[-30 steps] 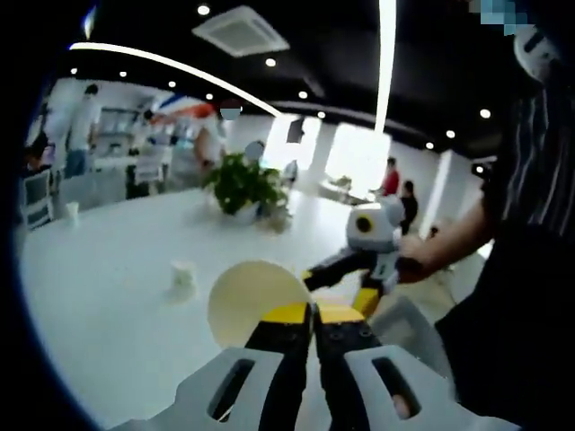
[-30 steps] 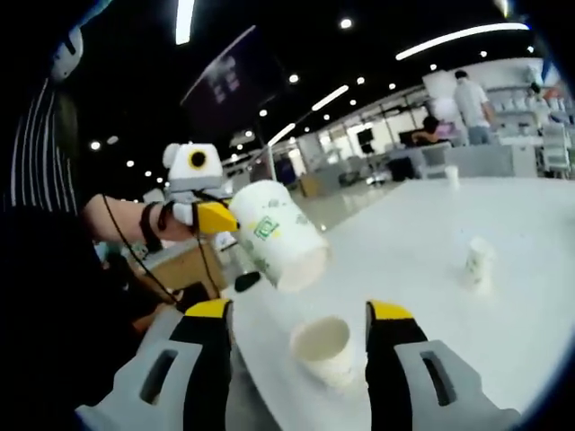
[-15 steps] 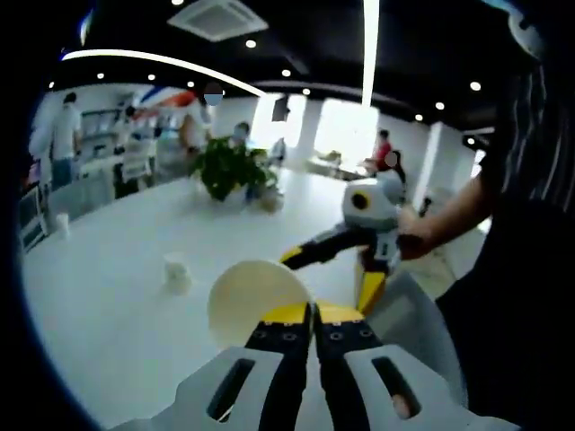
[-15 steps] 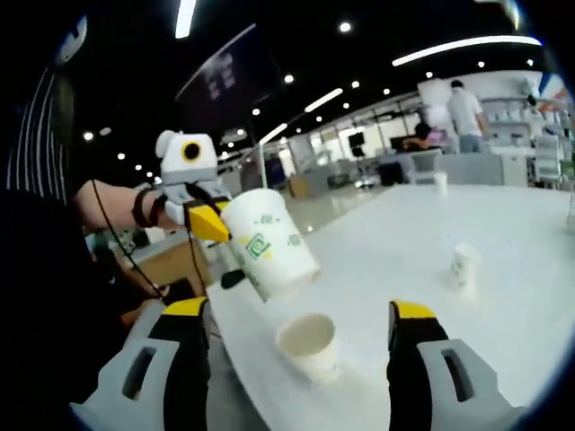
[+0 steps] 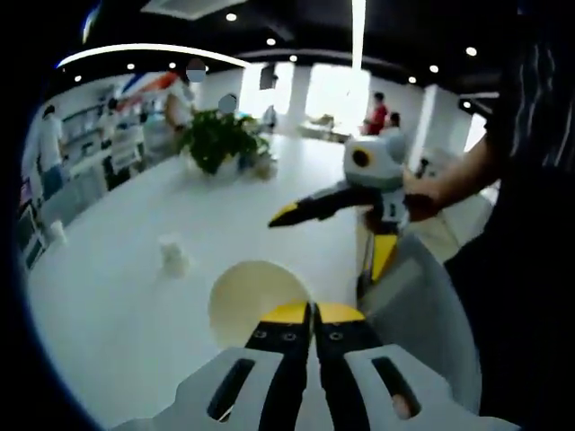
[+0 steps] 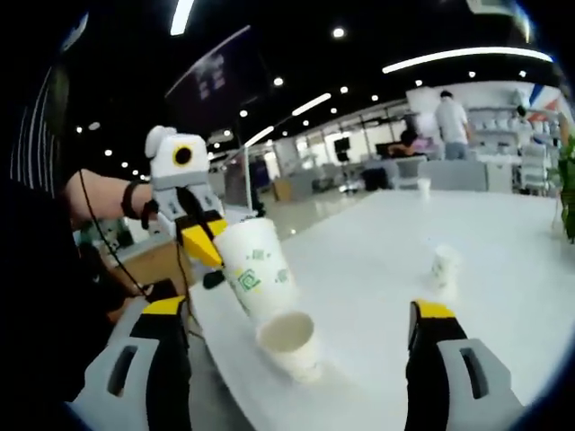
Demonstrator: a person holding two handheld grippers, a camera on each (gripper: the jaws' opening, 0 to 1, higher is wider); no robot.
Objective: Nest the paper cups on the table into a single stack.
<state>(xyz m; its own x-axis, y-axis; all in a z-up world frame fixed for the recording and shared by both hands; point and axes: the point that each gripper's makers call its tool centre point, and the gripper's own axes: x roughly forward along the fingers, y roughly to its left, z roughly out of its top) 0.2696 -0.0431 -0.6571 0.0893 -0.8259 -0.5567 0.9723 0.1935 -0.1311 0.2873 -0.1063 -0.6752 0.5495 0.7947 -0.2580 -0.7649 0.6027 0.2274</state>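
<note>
**Held cup tilted against the open cup on the table**

The long white table (image 6: 503,260) runs away toward a bright hall with people standing at its far side, and a leafy potted plant (image 5: 216,144) sits far down its top.

The left hand-held gripper (image 6: 211,247) is clamped on the rim of a white paper cup (image 6: 256,274) bearing a green logo. That cup is tilted, its base pressing down toward the mouth of a second paper cup (image 6: 289,341) standing open at the table's near edge. In the left gripper view the held cup's pale round rim sits just above the closed yellow-tipped jaws.

The right hand-held gripper (image 6: 301,314) is spread wide, its jaws standing on either side of the two cups without touching them.

A third small cup (image 6: 444,267) stands alone farther out on the table, well apart.
</note>
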